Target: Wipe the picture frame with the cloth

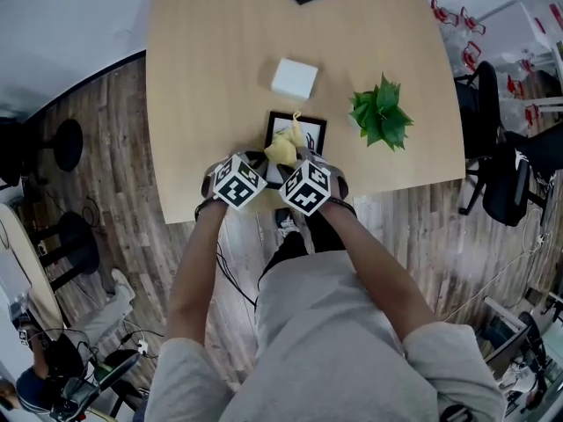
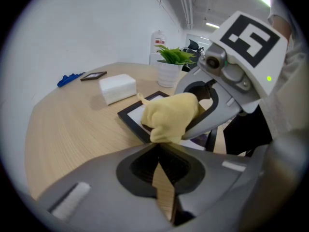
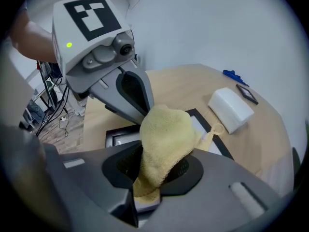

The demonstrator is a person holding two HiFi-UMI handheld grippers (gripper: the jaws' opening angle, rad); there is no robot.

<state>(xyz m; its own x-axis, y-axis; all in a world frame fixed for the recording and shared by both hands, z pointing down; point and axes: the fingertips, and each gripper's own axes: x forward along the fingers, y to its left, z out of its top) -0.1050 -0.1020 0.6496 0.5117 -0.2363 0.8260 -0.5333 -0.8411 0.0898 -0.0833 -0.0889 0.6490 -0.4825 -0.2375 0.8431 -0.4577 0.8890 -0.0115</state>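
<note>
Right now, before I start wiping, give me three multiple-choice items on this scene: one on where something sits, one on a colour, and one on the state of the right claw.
1. Where is the white box relative to the near picture frame?
A. On the table beyond it, farther from the person
B. On the floor
C. Lying on its glass

2. What colour is the cloth?
A. Blue
B. Yellow
C. Red

3. What is the right claw doing?
A. Open and empty
B. Shut on a plant leaf
C. Shut on the cloth

Answers:
1. A: the head view shows the box on the wood just past the frame's far edge.
2. B: it is pale yellow in all three views.
3. C: the right gripper view shows the cloth pinched between its jaws.
</note>
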